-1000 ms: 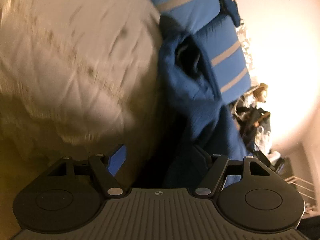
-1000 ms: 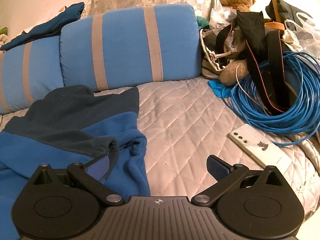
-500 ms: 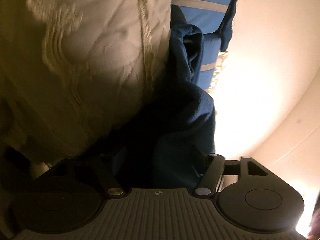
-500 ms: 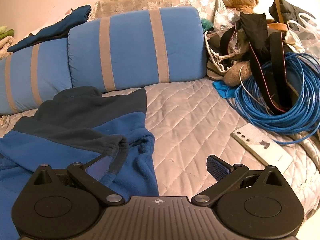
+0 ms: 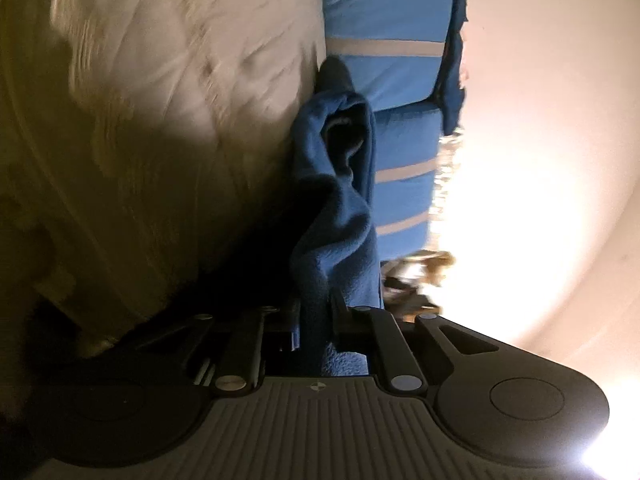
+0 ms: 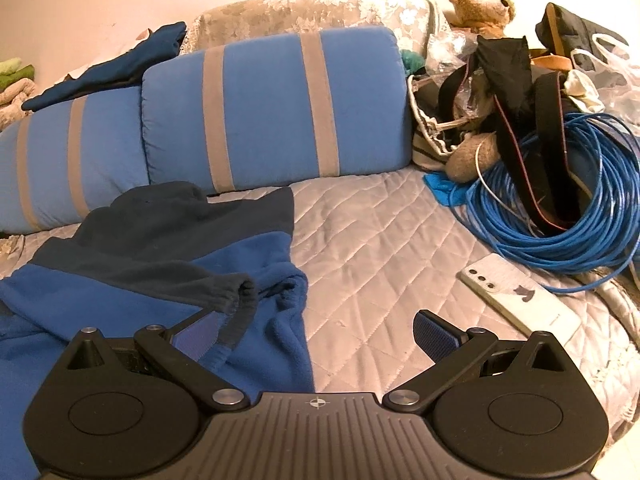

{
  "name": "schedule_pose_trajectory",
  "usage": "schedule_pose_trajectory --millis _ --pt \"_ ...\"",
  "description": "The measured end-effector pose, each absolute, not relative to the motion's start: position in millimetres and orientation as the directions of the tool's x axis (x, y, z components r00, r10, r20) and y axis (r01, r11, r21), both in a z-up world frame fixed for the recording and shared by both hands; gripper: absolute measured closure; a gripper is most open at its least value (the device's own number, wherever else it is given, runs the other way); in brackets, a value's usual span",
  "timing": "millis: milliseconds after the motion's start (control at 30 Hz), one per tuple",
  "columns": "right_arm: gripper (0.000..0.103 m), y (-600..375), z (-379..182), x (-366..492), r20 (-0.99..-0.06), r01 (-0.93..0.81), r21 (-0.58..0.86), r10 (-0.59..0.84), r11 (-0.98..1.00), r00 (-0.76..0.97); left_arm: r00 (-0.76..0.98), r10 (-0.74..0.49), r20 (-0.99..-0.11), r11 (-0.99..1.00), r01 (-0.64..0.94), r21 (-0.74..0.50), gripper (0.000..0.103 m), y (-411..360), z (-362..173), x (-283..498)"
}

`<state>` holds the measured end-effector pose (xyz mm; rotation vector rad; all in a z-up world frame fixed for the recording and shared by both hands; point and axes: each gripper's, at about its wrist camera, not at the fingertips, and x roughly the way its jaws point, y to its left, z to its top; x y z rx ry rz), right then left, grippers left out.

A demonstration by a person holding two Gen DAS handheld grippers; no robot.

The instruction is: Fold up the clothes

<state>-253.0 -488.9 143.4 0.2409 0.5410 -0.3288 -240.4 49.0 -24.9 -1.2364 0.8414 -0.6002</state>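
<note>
Left tongs (image 5: 316, 320) pinch blue fleece (image 5: 336, 216) tight; right tongs (image 6: 316, 332) wide open w/ nothing. Grab step; next, right grabs cuff (image 6: 240, 300).

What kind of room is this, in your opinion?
Most likely a bedroom at home. A quilted bedspread covers a bed, with striped blue pillows along its back and a teddy bear in the corner. A blue fleece garment lies on it.
</note>
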Motion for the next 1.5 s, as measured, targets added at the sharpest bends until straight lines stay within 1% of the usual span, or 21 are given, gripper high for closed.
schedule_pose_trajectory --millis 67,167,267,400,467,667,800,867,933,1033,1100,1167,1200,1300,1400,1467,1500 --pt "0.000 -491 143 -256 -0.538 0.371 0.144 -0.243 0.917 0.807 0.590 -0.754 -0.288 0.333 -0.034 -0.942 0.095 48 2 -242" --pt "0.000 -492 143 -259 -0.536 0.373 0.149 -0.242 0.916 0.808 0.621 -0.695 -0.363 0.488 0.037 -0.872 0.096 37 42 -244" --pt "0.000 -494 143 -262 -0.539 0.372 0.152 -0.239 0.916 0.808 0.660 -0.608 -0.442 0.663 0.114 -0.740 0.096 19 81 -245" --pt "0.000 -495 146 -269 -0.532 0.370 0.157 -0.237 0.916 0.813 0.706 -0.505 -0.496 0.786 0.138 -0.603 0.097 3 114 -238" --pt "0.000 -496 146 -273 -0.530 0.371 0.163 -0.237 0.914 0.814 0.721 -0.456 -0.521 0.823 0.119 -0.555 0.096 2 121 -234" --pt "0.000 -501 145 -288 -0.537 0.342 0.176 -0.201 0.923 0.819 0.741 -0.356 -0.570 0.868 0.035 -0.496 0.096 15 123 -210" --pt "0.000 -503 138 -302 -0.561 0.323 0.145 -0.191 0.935 0.805 0.737 -0.328 -0.592 0.871 -0.008 -0.492 0.096 20 120 -194" --pt "0.000 -506 131 -312 -0.577 0.314 0.160 -0.169 0.936 0.799 0.728 -0.319 -0.607 0.876 -0.018 -0.483 0.096 20 116 -190" --pt "0.000 -511 123 -323 -0.591 0.286 0.224 -0.104 0.932 0.800 0.719 -0.314 -0.620 0.883 -0.019 -0.469 0.096 18 115 -190" --pt "0.001 -512 111 -338 -0.597 0.201 0.331 0.039 0.922 0.802 0.711 -0.310 -0.631 0.891 -0.015 -0.454 0.096 17 112 -193" --pt "0.003 -509 101 -345 -0.599 0.154 0.388 0.121 0.909 0.791 0.707 -0.315 -0.633 0.887 -0.018 -0.462 0.096 18 110 -196" --pt "0.009 -507 91 -351 -0.594 0.118 0.465 0.210 0.878 0.776 0.701 -0.326 -0.634 0.880 -0.020 -0.474 0.096 21 107 -200" --pt "0.010 -506 86 -353 -0.586 0.102 0.512 0.260 0.853 0.768 0.698 -0.331 -0.635 0.877 -0.021 -0.481 0.096 22 105 -202" --pt "0.012 -507 65 -361 -0.524 0.064 0.683 0.427 0.728 0.737 0.689 -0.351 -0.634 0.867 -0.017 -0.498 0.096 24 101 -208" --pt "0.015 -504 46 -366 -0.447 0.024 0.794 0.556 0.608 0.701 0.683 -0.382 -0.623 0.855 0.006 -0.518 0.096 26 100 -215" --pt "0.025 -500 36 -371 -0.394 0.005 0.842 0.608 0.540 0.690 0.681 -0.405 -0.610 0.843 0.020 -0.537 0.096 29 100 -220" --pt "0.027 -498 32 -373 -0.368 -0.001 0.863 0.628 0.506 0.685 0.680 -0.418 -0.603 0.836 0.029 -0.548 0.096 30 99 -222"
